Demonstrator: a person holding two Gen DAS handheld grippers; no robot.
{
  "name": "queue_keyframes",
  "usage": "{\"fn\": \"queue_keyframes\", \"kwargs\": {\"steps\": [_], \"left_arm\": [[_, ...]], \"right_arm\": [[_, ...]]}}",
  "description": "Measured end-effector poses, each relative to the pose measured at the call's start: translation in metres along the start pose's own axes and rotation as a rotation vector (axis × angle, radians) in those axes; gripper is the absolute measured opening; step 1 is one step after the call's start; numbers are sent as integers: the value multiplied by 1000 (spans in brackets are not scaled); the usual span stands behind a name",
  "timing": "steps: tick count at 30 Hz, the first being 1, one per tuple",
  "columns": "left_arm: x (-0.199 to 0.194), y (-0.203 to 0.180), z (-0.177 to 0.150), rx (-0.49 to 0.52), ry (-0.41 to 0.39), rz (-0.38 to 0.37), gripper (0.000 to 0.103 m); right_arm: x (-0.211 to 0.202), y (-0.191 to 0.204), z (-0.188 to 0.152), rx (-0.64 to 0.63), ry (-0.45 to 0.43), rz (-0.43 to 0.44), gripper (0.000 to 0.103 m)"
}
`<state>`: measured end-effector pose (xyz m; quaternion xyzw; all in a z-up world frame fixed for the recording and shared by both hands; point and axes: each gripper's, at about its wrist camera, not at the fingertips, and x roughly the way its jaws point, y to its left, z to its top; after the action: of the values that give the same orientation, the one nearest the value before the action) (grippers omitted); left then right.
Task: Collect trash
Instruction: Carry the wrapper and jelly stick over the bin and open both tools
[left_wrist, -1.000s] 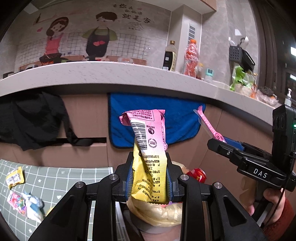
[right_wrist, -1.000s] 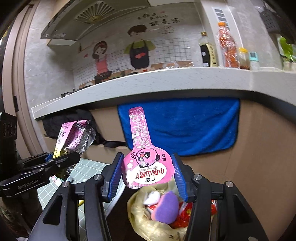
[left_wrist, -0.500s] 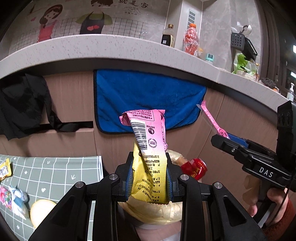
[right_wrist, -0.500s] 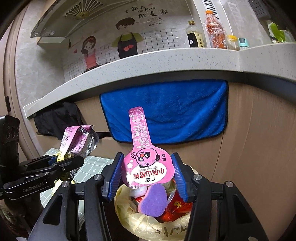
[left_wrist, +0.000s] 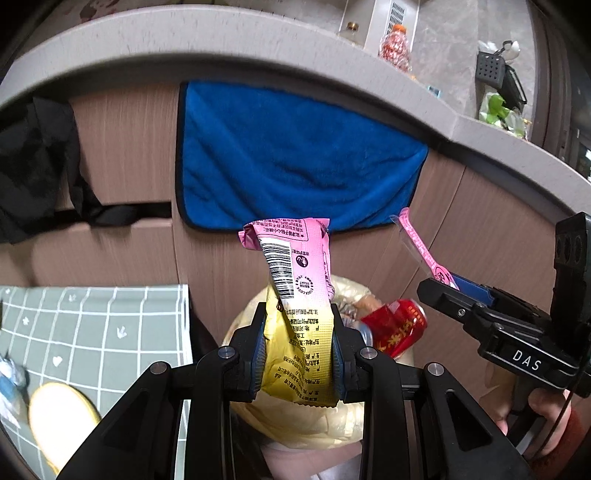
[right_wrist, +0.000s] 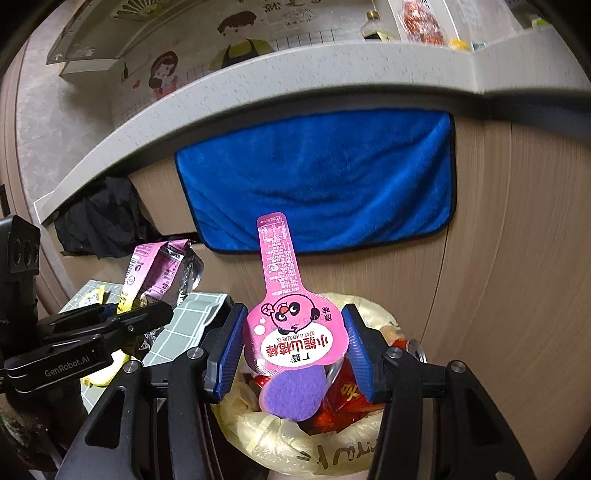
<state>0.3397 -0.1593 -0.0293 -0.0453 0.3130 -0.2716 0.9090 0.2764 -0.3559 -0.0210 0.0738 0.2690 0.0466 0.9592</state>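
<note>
My left gripper (left_wrist: 297, 350) is shut on a pink and yellow snack wrapper (left_wrist: 295, 295) that stands up between its blue pads. It hangs just over a bin lined with a yellowish bag (left_wrist: 295, 424). My right gripper (right_wrist: 295, 343) is shut on a pink paddle-shaped lollipop wrapper (right_wrist: 295, 332) with a cartoon panda, above the same bin bag (right_wrist: 314, 443). Inside the bin lie a red can (left_wrist: 399, 325), a purple oval piece (right_wrist: 291, 395) and red packaging. Each gripper shows in the other's view, the left gripper (right_wrist: 155, 314) holding its wrapper beside the bin.
A grey-green checked tablecloth (left_wrist: 92, 325) covers the table left of the bin, with a round yellow item (left_wrist: 59, 417) and small wrappers on it. Behind stand a wooden counter front, a blue towel (left_wrist: 295, 155), black cloth (left_wrist: 33, 166) and bottles on the counter.
Both grippers have sunk toward the bin with their wrappers still held. The bin and its contents now fill more of the lower view, and the counter has risen in the frame.
</note>
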Motion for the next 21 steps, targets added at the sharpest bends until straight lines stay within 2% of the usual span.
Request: {"fn": "queue_keyframes", "kwargs": {"steps": [6, 10, 12, 14, 21], "left_arm": [[22, -2, 0, 14, 35, -16, 30], [38, 3, 5, -15, 68, -52, 31], [48, 12, 7, -52, 102, -120, 40], [56, 23, 7, -123, 130, -172, 71], [47, 43, 7, -188, 131, -162, 73]], "right_arm": [[20, -13, -8, 41, 44, 7, 49], [31, -20, -10, 64, 60, 13, 49], [36, -24, -11, 79, 53, 5, 50], [41, -29, -13, 97, 54, -10, 68], [50, -41, -25, 157, 91, -3, 69]]}}
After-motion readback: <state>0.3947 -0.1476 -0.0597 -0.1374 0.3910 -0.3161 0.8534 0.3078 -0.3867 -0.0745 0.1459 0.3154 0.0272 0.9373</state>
